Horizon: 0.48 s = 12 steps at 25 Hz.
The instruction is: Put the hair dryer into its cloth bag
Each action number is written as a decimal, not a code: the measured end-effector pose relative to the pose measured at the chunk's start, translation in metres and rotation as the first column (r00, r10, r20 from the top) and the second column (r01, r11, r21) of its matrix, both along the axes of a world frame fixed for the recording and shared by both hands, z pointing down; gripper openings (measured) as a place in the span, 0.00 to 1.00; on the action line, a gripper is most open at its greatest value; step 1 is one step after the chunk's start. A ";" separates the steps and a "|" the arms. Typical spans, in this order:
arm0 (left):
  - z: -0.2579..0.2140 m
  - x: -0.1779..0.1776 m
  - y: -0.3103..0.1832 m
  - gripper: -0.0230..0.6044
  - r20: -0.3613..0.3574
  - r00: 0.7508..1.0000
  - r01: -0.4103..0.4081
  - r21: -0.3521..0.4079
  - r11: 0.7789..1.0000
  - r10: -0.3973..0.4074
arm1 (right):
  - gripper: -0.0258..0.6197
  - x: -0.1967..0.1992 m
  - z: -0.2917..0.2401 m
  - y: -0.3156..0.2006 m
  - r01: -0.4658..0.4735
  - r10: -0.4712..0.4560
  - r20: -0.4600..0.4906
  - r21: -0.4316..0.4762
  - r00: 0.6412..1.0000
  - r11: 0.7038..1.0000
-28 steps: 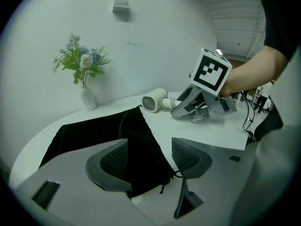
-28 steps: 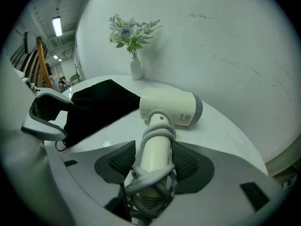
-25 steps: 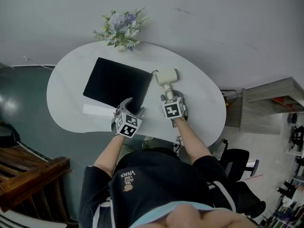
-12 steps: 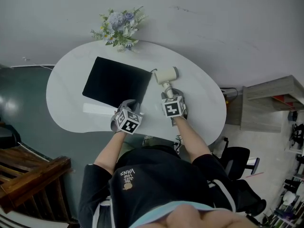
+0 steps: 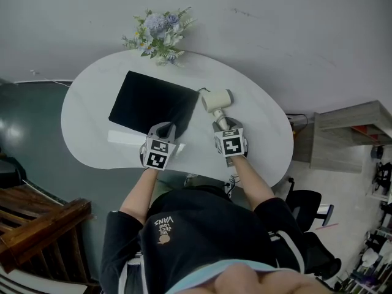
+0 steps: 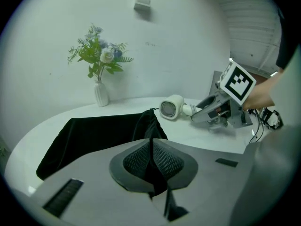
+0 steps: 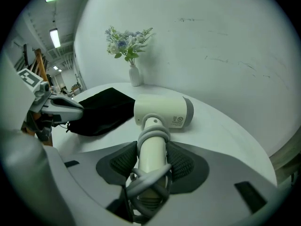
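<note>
The black cloth bag (image 5: 150, 103) lies flat on the white oval table (image 5: 263, 133). My left gripper (image 5: 164, 127) has just been closing and is shut on the bag's near corner; in the left gripper view black cloth (image 6: 89, 135) is pinched between the pads and bunches up ahead of the left gripper (image 6: 151, 149). The cream hair dryer (image 5: 215, 100) lies right of the bag, handle toward me. My right gripper (image 7: 153, 161) has just been closing, and its pads sit against both sides of the hair dryer (image 7: 162, 111) handle, with the grey cord (image 7: 146, 180) looped round it.
A white vase of flowers (image 5: 160, 32) stands at the table's far edge by the wall. A thin white strip (image 5: 125, 138) lies near the front edge, left of my left gripper. A wooden bench (image 5: 37, 225) and a shelf unit (image 5: 349, 133) flank the table.
The left gripper's jaws, open at the bag's near corner a second ago, have shut on the cloth and raised it slightly. The right gripper stays round the dryer's handle.
</note>
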<state>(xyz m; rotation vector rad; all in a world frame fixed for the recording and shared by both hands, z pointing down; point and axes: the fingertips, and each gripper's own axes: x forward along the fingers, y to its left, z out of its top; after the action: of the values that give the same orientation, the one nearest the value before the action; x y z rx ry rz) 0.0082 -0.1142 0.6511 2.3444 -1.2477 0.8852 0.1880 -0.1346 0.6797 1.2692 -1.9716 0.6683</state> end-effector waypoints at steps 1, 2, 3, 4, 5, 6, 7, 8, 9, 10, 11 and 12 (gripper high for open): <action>-0.004 -0.002 -0.002 0.09 -0.012 1.000 0.011 0.005 1.000 -0.011 | 0.37 -0.002 -0.002 0.004 0.009 -0.009 0.006 -0.003 1.000 1.000; -0.008 -0.003 -0.003 0.09 -0.022 1.000 0.017 0.010 1.000 -0.017 | 0.37 -0.005 -0.005 0.009 0.023 -0.023 0.010 -0.003 1.000 1.000; -0.012 -0.004 -0.004 0.09 -0.031 0.999 0.021 0.018 1.000 -0.021 | 0.37 -0.009 -0.008 0.014 0.039 -0.039 0.014 -0.002 0.999 0.999; -0.015 -0.005 -0.005 0.09 -0.038 0.999 0.024 0.026 0.999 -0.023 | 0.37 -0.014 -0.011 0.020 0.057 -0.057 0.018 -0.001 0.998 0.998; -0.019 -0.005 -0.006 0.09 -0.043 0.999 0.026 0.035 0.999 -0.025 | 0.37 -0.019 -0.013 0.026 0.077 -0.077 0.021 0.001 0.997 0.997; -0.021 -0.005 -0.006 0.09 -0.049 0.999 0.027 0.043 0.999 -0.024 | 0.37 -0.025 -0.016 0.032 0.096 -0.097 0.024 0.003 0.995 0.995; -0.024 -0.005 -0.006 0.09 -0.055 0.998 0.026 0.049 0.998 -0.023 | 0.37 -0.030 -0.018 0.038 0.116 -0.116 0.026 0.007 0.993 0.993; -0.025 -0.004 -0.006 0.09 -0.060 0.998 0.025 0.054 0.998 -0.021 | 0.37 -0.037 -0.019 0.043 0.135 -0.135 0.030 0.010 0.990 0.991; -0.027 -0.004 -0.005 0.09 -0.064 0.998 0.024 0.058 0.998 -0.020 | 0.37 -0.042 -0.020 0.047 0.152 -0.152 0.034 0.012 0.988 0.988; -0.029 -0.004 -0.004 0.09 -0.068 0.997 0.024 0.062 0.998 -0.020 | 0.37 -0.047 -0.020 0.052 0.167 -0.168 0.037 0.008 0.985 0.986; -0.031 -0.003 -0.003 0.09 -0.072 0.997 0.025 0.066 0.998 -0.020 | 0.37 -0.050 -0.020 0.056 0.181 -0.181 0.037 0.001 0.983 0.983; -0.033 -0.002 -0.002 0.09 -0.077 0.997 0.026 0.070 0.997 -0.021 | 0.37 -0.053 -0.020 0.060 0.195 -0.195 0.035 -0.006 0.980 0.981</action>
<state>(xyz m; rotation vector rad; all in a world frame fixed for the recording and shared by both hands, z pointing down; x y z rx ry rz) 0.0057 -0.1158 0.6185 2.3893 -1.2932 0.7479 0.1349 -0.0746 0.6602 1.0481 -2.0859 0.6047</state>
